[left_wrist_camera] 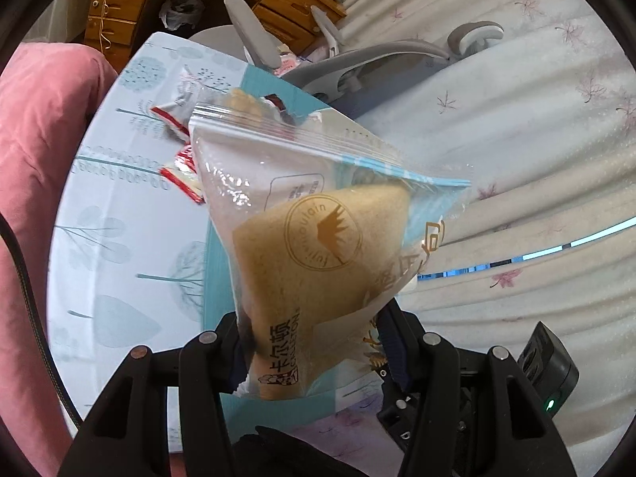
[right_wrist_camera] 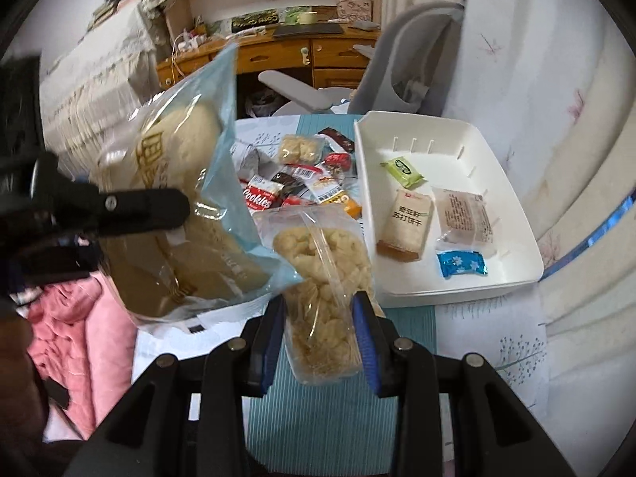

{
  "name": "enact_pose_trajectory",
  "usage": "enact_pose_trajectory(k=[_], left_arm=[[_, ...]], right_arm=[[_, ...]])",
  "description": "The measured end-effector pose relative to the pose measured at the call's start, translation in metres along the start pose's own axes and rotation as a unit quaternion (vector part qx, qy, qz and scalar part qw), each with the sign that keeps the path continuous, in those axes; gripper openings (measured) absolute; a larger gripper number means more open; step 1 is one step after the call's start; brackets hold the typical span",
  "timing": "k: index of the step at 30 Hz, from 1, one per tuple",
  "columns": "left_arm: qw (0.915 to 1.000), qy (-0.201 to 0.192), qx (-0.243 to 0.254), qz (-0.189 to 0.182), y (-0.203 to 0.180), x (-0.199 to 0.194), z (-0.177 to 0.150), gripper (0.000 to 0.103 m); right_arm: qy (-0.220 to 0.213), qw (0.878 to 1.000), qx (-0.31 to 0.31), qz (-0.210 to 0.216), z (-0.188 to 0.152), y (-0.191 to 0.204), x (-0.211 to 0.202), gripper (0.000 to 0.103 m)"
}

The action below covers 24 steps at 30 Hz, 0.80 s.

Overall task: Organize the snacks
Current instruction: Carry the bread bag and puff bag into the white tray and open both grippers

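Right gripper (right_wrist_camera: 318, 338) clamped on clear bag of puffed snacks (right_wrist_camera: 322, 278) between its blue pads, left gripper (left_wrist_camera: 314, 353) clamped on bread bag (left_wrist_camera: 314, 246), white tray (right_wrist_camera: 512, 278) beyond the right jaws, loose snack pile (right_wrist_camera: 302, 183) ahead on patterned table (left_wrist_camera: 119, 278)

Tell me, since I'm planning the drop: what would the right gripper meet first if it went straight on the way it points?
Probably the loose pile of small wrapped snacks on the table; the white plastic tray lies right of that line. Depth is unclear.

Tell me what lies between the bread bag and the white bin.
In the right wrist view, the puffed-snack bag held by the right gripper, with the loose snack pile behind it.
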<state>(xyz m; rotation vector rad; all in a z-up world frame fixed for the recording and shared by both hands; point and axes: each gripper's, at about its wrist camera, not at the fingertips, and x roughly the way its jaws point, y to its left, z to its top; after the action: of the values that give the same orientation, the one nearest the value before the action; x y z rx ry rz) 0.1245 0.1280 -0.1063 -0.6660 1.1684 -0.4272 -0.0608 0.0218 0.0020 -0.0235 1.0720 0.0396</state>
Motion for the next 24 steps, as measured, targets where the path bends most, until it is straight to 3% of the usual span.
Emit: enact_pose_trajectory(k=[9,24], left_arm=[[0.9992,-0.034,-0.020,0.000,-0.045,0.028,-0.007,0.054],[0.9923,-0.091,-0.075,-0.038,-0.094,0.092,-0.018,0.054]], right_arm=[[0.012,0.998,0.028,0.060,0.009,-0.075,-0.005,0.034],[-0.026,0.996,-0.018,0.078,0.028,-0.170,-0.006,0.035]])
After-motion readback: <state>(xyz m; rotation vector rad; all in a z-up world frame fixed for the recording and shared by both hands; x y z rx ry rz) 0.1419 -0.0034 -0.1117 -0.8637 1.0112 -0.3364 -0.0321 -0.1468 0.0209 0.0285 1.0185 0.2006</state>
